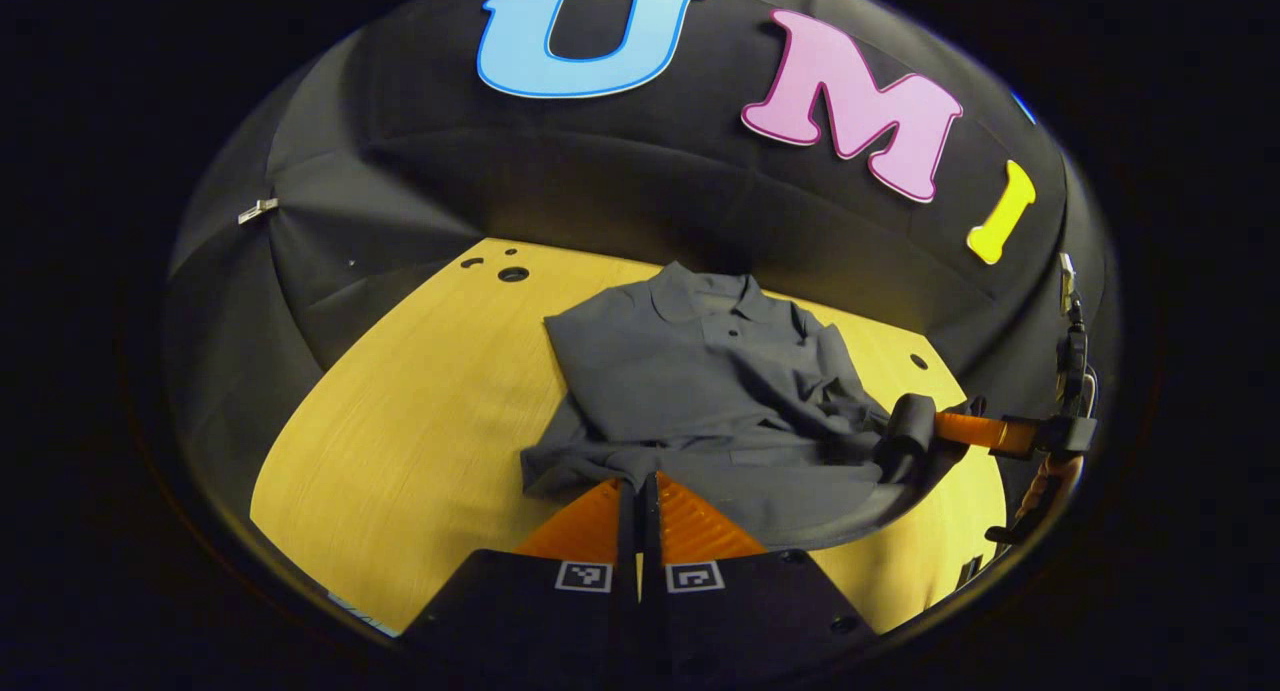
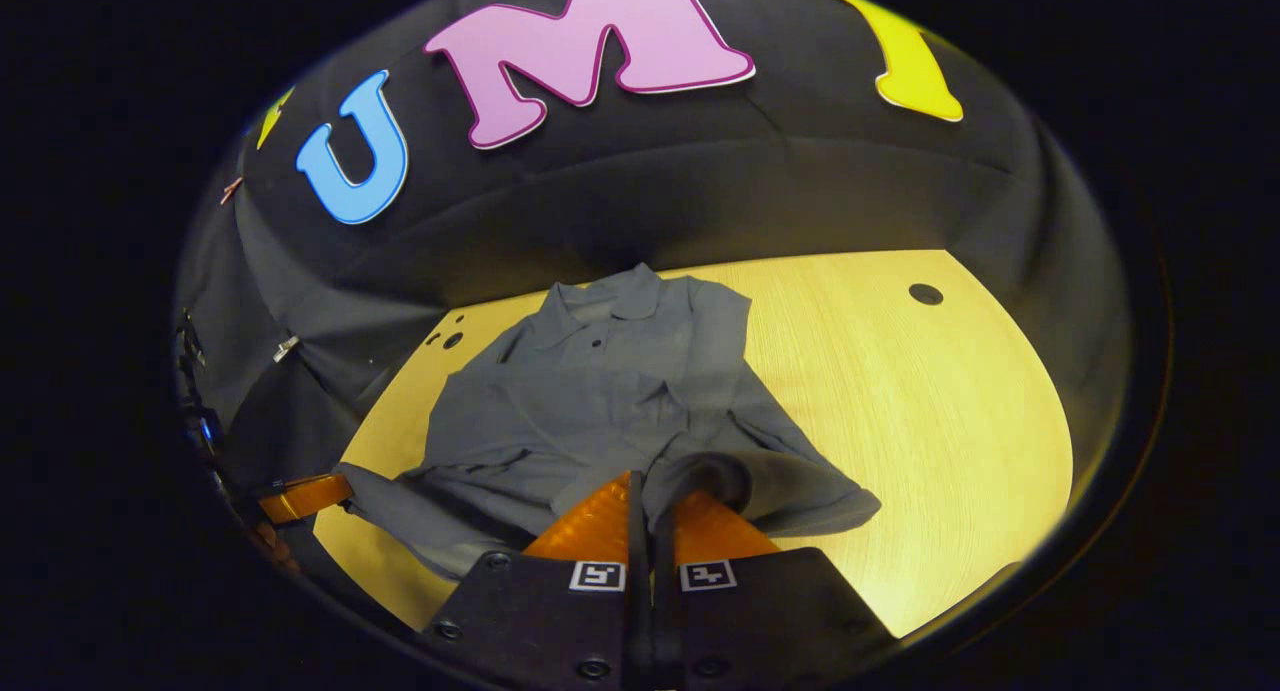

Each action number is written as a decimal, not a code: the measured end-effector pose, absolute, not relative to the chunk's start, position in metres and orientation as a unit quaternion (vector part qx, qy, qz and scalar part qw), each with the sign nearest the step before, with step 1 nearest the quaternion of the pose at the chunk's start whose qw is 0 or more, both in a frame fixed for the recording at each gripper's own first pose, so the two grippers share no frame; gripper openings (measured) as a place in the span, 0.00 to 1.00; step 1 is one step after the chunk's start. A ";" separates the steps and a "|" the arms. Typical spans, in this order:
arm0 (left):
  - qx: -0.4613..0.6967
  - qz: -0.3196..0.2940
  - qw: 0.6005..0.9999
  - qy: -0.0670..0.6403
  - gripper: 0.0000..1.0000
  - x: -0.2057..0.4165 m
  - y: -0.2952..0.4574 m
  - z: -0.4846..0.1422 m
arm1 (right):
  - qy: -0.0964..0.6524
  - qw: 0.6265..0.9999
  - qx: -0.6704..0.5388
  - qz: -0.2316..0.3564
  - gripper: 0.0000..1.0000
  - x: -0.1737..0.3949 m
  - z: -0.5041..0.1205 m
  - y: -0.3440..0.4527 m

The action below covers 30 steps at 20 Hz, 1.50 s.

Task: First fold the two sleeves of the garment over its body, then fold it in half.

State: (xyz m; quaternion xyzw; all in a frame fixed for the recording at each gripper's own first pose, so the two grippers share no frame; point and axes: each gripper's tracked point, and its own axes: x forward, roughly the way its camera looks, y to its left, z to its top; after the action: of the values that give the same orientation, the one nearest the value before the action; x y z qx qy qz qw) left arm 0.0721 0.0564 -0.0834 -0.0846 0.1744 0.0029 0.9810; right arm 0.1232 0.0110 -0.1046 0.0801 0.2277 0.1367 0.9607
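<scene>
A grey polo shirt [image 1: 700, 371] lies on the yellow wooden table [image 1: 400, 421], collar toward the back wall, with both sleeves lying over its body. In the left gripper view, my left gripper [image 1: 637, 483] is shut on the shirt's near hem, at its left corner. Farther right, my right gripper [image 1: 915, 426] holds the hem's other corner, with cloth bunched around its tip. In the right gripper view, the right gripper [image 2: 640, 486] is shut on the shirt [image 2: 600, 391], and a fold of hem drapes over its right finger. The left gripper [image 2: 300, 498] shows at the far left edge.
The table has small round holes near its back corners [image 1: 513, 273] [image 2: 925, 294]. Bare tabletop [image 2: 900, 401] spreads to the right of the shirt in the right gripper view. Black cloth walls close in the table's back and sides.
</scene>
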 end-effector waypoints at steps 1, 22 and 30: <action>-0.086 0.005 0.982 0.168 0.06 0.080 0.058 -0.077 | 0.222 0.962 0.082 0.136 0.05 0.127 -0.098 0.023; -0.161 0.027 0.982 0.100 0.05 0.290 0.093 0.008 | 0.123 0.982 0.054 0.137 0.05 0.323 -0.021 0.047; -0.162 0.019 0.980 0.115 0.05 0.380 0.094 -0.028 | 0.140 0.984 0.053 0.099 0.05 0.395 -0.071 0.043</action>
State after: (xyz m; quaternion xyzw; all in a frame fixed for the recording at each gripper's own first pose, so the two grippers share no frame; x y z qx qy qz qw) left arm 0.3796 0.0939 -0.0277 -0.1623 0.1146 0.0189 0.9799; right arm 0.3950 0.0428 -0.0707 0.0533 0.1397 0.0986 0.9838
